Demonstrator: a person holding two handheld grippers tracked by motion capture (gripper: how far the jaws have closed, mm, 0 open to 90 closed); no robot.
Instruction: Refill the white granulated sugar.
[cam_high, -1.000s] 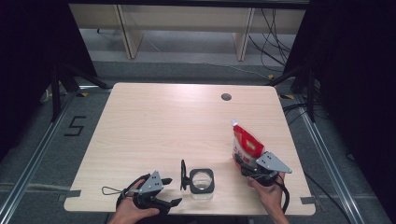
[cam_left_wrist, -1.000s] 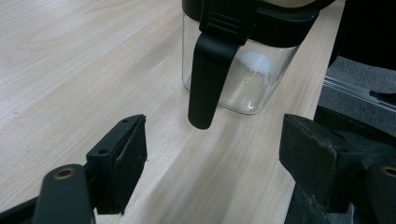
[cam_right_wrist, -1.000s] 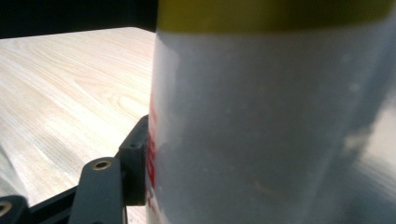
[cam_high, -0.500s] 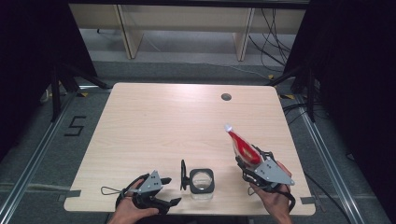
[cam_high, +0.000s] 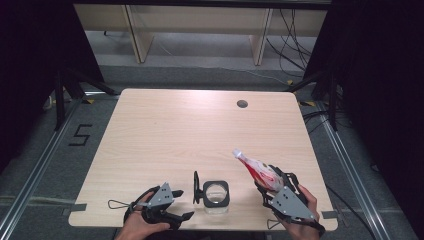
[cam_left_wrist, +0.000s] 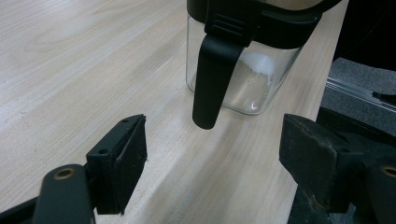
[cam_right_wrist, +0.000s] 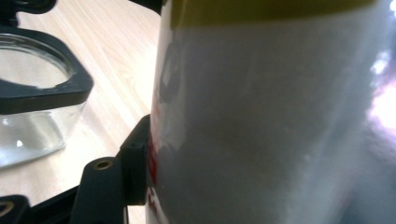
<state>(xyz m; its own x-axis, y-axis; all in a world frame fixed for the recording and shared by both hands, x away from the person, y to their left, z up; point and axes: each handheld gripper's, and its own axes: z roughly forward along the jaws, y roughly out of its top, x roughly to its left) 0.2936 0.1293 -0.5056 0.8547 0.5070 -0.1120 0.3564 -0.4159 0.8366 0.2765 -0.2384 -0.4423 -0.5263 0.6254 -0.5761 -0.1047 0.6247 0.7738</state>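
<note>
Left gripper (cam_high: 167, 216) rests at the table's (cam_high: 200, 130) near edge, jaws wide apart and empty, facing the glass jar (cam_high: 216, 196) with its lid flipped open. Right gripper (cam_high: 272, 187) clamps a red-white pouch (cam_high: 257, 169), tilted toward the jar. Probably the pouring approach; next, bring the spout over the jar's mouth.

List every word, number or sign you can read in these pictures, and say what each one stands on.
"5": black mark on the grey floor left of the table.
The red and white pouch held in the right gripper: its print is too small in the high view and too blurred in the right gripper view to read.
The glass jar: no text shows.
</note>
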